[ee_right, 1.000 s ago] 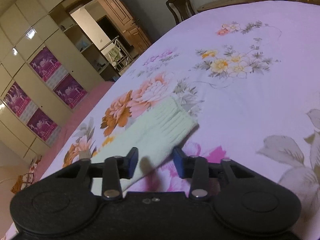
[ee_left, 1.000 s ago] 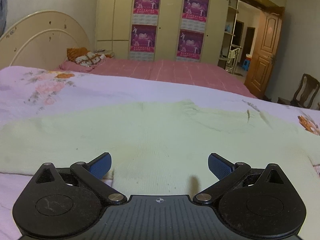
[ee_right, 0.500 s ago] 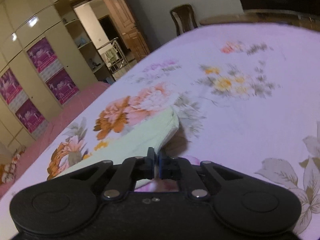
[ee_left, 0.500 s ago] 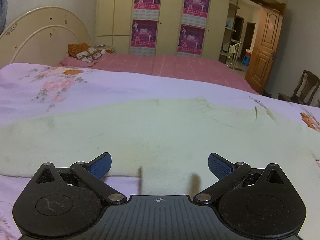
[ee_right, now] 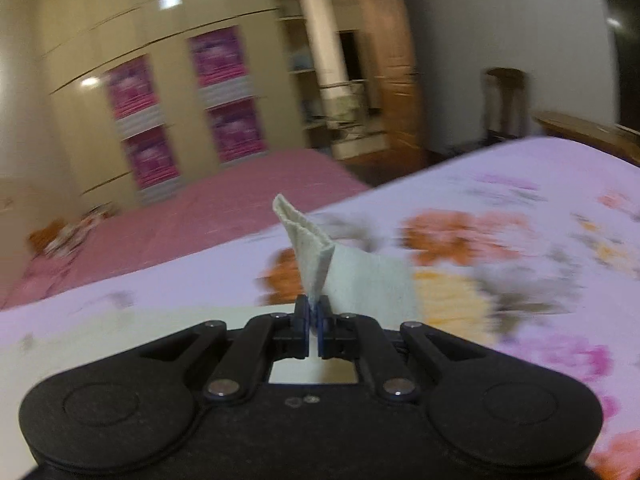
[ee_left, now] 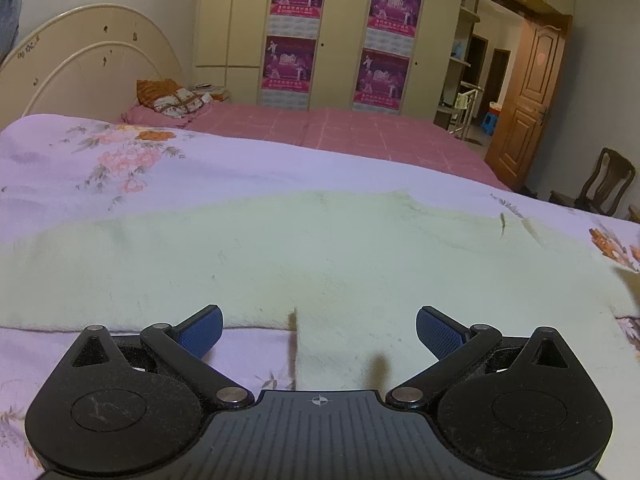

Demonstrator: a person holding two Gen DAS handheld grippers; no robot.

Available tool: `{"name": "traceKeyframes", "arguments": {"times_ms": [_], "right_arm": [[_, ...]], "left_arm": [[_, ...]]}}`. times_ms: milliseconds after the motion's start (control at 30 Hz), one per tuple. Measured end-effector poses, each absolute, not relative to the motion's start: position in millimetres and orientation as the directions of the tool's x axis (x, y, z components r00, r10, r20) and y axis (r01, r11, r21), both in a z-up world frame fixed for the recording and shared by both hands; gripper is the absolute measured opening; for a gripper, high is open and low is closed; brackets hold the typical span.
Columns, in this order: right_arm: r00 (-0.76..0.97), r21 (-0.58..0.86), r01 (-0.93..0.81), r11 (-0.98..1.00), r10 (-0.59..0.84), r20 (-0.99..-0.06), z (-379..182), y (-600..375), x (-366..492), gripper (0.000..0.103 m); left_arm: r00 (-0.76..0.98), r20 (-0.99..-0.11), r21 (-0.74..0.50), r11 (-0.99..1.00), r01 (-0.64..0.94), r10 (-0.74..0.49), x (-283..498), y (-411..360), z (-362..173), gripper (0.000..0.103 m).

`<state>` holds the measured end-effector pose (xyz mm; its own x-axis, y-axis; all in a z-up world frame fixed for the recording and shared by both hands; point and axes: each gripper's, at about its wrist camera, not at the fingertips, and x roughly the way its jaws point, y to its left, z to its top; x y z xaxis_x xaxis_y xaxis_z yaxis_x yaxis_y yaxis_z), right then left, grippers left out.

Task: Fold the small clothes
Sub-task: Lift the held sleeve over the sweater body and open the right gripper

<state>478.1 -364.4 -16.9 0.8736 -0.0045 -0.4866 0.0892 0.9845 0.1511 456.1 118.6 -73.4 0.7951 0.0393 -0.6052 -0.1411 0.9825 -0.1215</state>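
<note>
A pale green knitted sweater (ee_left: 304, 256) lies spread flat on the lilac floral bedspread (ee_left: 80, 168). My left gripper (ee_left: 319, 330) is open and empty, held just above the sweater's near hem, with its blue fingertips (ee_left: 202, 328) apart. My right gripper (ee_right: 314, 316) is shut on the sweater's sleeve cuff (ee_right: 310, 248), which stands up folded from between the jaws, lifted off the bedspread (ee_right: 520, 240). The sweater body shows at the lower left of the right wrist view (ee_right: 100, 332), which is motion-blurred.
A second bed with a pink cover (ee_left: 340, 128) and pillows (ee_left: 172, 98) lies beyond. A cream headboard (ee_left: 80, 68), wardrobes with purple posters (ee_left: 340, 36), a wooden door (ee_left: 528, 92) and a chair (ee_left: 600, 184) stand around.
My right gripper closed on the sleeve cuff, lifted it and swung left toward the sweater body. My left gripper drew back slightly toward the hem, staying open.
</note>
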Motion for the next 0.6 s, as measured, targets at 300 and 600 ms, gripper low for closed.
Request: {"name": "traceKeyframes", "arguments": {"times_ms": [300,600], "right_arm": [[0.854,0.123,-0.136,0.983,0.180,-0.488,-20.3,-260.1,484.5,0.004],[0.782,0.111,-0.313,0.943,0.323,-0.534,-39.8,-170.2,477.8,0.004]], "left_arm": [[0.794,-0.605,-0.132,0.977,-0.170,0.057,438.6,131.8,-72.5,0.103],[0.785,-0.616,-0.135,0.972,-0.193,0.070,434.5,139.3,-76.3,0.103]]}}
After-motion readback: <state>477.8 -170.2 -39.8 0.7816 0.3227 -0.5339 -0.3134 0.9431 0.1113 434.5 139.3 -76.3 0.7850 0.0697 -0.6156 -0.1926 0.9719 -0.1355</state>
